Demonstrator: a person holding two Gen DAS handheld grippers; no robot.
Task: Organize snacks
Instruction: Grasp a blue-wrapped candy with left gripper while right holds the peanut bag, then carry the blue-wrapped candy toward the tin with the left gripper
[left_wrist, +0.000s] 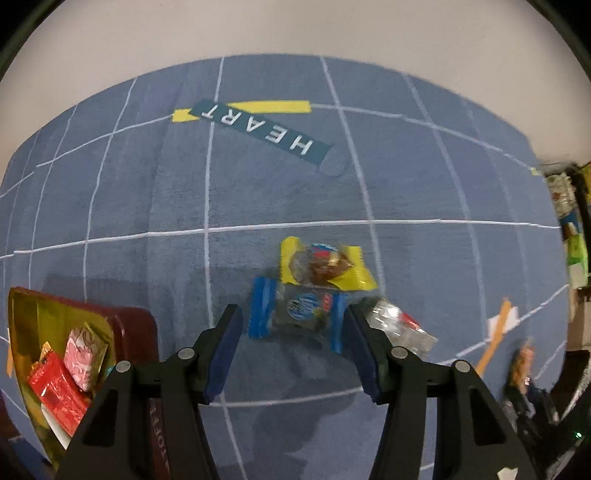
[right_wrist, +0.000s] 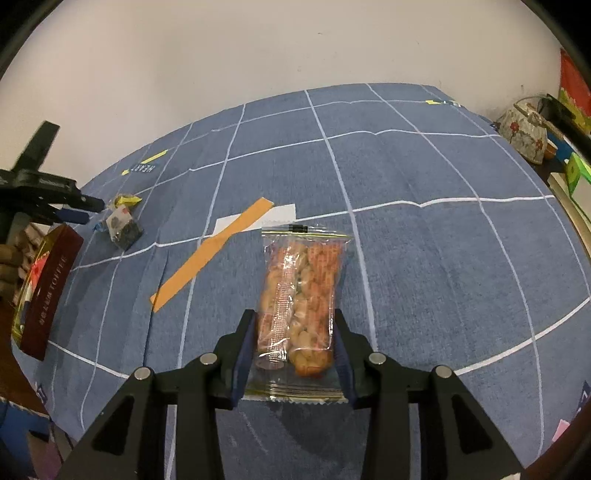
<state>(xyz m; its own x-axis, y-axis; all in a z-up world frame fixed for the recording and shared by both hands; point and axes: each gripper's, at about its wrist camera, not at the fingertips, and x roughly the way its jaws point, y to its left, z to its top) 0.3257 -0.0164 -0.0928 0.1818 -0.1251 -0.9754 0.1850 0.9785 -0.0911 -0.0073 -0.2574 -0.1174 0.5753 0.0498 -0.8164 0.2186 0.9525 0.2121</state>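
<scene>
the left gripper (left_wrist: 293, 332) hangs wide open, its jaws straddling a blue-wrapped candy (left_wrist: 295, 314) on the blue cloth (left_wrist: 424, 177), likely to move it to the toffee tin (left_wrist: 122, 325) at its left. the right gripper (right_wrist: 295, 354) pinches a clear snack packet (right_wrist: 301, 291) between its pads.

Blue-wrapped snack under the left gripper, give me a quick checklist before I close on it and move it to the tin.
1. Left gripper open: ok, jaws spread wide.
2. Blue-wrapped snack centred between the jaws: ok.
3. Neighbours clear: not ok. The yellow-wrapped snack overlaps its far edge, and the clear-wrapped snack sits against the right jaw.
4. Jaws low enough to grip: cannot tell, height above the blue checked cloth is unclear.
5. Space in the toffee tin: ok, gold floor shows beside the red packet.
6. Right gripper out of the way: ok, it is apart, around the peanut packet.
</scene>
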